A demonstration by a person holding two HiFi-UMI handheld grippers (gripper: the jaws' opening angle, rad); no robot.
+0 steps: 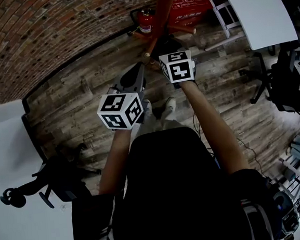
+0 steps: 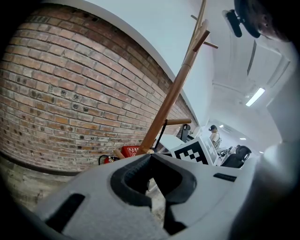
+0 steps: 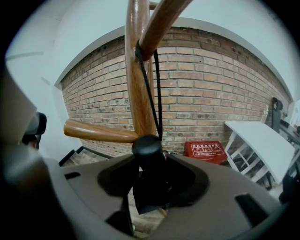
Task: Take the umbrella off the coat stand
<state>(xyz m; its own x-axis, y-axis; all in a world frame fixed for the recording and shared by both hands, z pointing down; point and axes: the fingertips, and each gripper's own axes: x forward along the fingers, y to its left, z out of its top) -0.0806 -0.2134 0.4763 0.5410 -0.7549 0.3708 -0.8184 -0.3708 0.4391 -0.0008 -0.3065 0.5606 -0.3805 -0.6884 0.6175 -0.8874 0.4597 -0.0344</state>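
Your right gripper (image 3: 150, 164) has its jaws closed on the umbrella (image 3: 148, 146). The round black handle knob stands up between the jaw tips. The dark folded body of the umbrella fills the hollow behind and below the tips.

A thin black cord (image 3: 157, 89) runs straight up from the knob. It is looped over a slanting wooden peg (image 3: 161, 21) where the peg meets the pole of the coat stand (image 3: 137, 89), so the umbrella is hanging from the stand. The pole rises directly beyond the jaws, just behind the knob. A second peg (image 3: 98, 131) sticks out to the left, level with the knob and just past the left jaw.

Further beyond the jaws is a brick wall (image 3: 211, 89). A red box (image 3: 204, 149) sits low at its foot, to the right of the jaws, and a white counter (image 3: 262, 140) stands further right.

Your left gripper (image 2: 150, 158) has its jaws brought together tip to tip with nothing in them. Only floor shows through the hollow behind the tips. From these jaws the coat stand pole climbs away just beyond and above the tips, leaning to the right. The marker cube (image 2: 194, 153) of your right gripper shows just to their right.

From your head, both grippers are raised beside the pole, with the left one nearer to you and apart from the umbrella.
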